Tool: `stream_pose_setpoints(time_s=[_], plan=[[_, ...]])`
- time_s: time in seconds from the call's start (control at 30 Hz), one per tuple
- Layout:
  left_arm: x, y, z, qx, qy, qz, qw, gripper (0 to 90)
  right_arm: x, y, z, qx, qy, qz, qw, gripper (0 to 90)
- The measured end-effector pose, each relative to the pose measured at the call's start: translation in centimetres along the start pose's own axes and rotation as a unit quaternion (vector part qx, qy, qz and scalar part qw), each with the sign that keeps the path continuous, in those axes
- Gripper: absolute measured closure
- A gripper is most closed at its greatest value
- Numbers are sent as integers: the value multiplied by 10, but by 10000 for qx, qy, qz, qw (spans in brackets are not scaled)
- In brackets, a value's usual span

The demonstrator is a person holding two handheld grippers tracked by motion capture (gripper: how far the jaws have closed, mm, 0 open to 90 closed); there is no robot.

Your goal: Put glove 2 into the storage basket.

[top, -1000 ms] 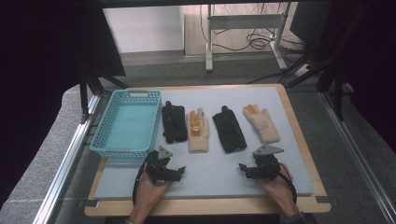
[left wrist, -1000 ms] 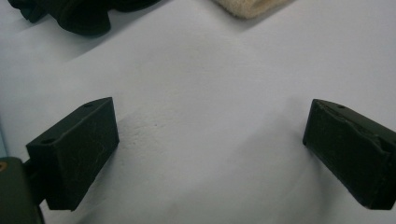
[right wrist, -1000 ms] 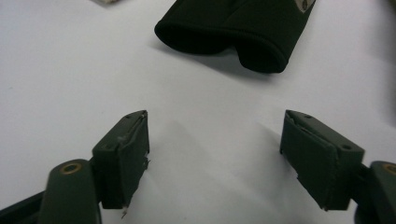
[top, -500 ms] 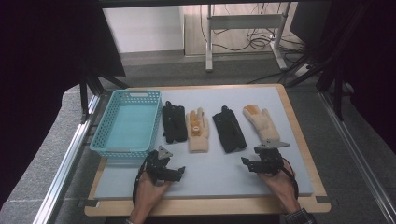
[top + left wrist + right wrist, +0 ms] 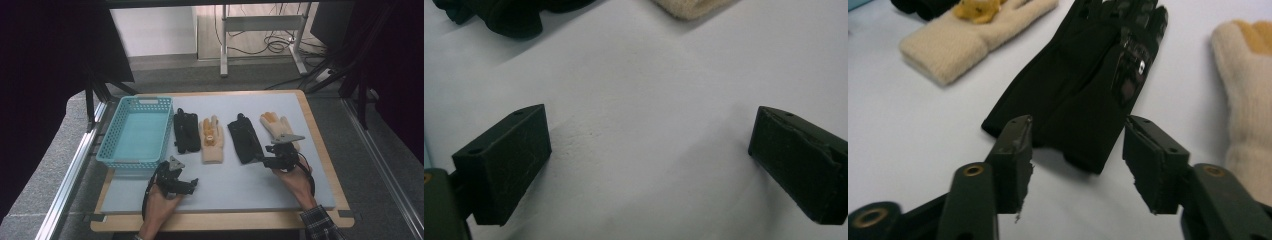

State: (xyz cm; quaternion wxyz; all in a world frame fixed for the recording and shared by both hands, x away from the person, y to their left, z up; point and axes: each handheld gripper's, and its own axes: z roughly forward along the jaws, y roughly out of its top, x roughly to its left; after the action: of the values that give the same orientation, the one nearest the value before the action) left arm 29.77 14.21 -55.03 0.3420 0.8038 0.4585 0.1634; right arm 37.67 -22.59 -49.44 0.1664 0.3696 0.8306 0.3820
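Four gloves lie in a row on the grey mat: a black glove (image 5: pixel 185 131), a cream glove with orange fingertips (image 5: pixel 211 142), a second black glove (image 5: pixel 243 137) and a second cream glove (image 5: pixel 274 125). My right gripper (image 5: pixel 262 160) sits at the cuff of the second black glove (image 5: pixel 1083 95). Its jaws have just been closing and now straddle that cuff, with a gap on both sides (image 5: pixel 1080 165). My left gripper (image 5: pixel 192 185) rests low over bare mat, wide open and holding nothing (image 5: pixel 649 165).
A light blue basket (image 5: pixel 136 164) stands at the left of the mat, beside the first black glove (image 5: pixel 509 17). The cream glove with orange tips (image 5: pixel 958 40) lies left of the right jaws, the other cream glove (image 5: pixel 1248 90) to their right. A wooden board edges the mat.
My right gripper has moved forward and left to the second black glove's cuff, and its jaws stand narrower. The left hand has kept still.
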Motion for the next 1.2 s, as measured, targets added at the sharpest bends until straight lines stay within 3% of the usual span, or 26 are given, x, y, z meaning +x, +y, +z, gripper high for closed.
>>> stream_pose_setpoints(time_s=[0.23, 0.47, 0.6, 0.83, 0.97, 1.07, 1.13, 1.2], plan=[[0, 0, 0, -2, 2, 0, 10000, 35, -9, 24, 15, 62, -100, -184, 9998, 530], [0, 0, 0, -6, 0, -4, 10000, 35, -20, 44, 41, 103, -196, -160, 9996, 433], [0, 0, 0, -12, -3, -9, 10000, 35, -26, 51, 57, 121, -130, -85, 9998, 391], [0, 0, 0, 5, -5, 12, 10000, 35, -27, 61, 81, 265, -186, -236, 9992, 371], [0, 0, 0, 4, -4, 13, 10000, 35, -28, 61, 99, 761, -319, -429, 9957, 490], [0, 0, 0, 5, -5, 14, 10000, 35, -32, 62, 98, 804, -136, -76, 9966, 668], [0, 0, 0, 5, -5, 14, 10000, 35, -29, 62, 97, 847, -52, -79, 9964, 781], [0, 0, 0, 5, -5, 13, 10000, 35, -26, 64, 94, 893, -67, -91, 9959, 806]])
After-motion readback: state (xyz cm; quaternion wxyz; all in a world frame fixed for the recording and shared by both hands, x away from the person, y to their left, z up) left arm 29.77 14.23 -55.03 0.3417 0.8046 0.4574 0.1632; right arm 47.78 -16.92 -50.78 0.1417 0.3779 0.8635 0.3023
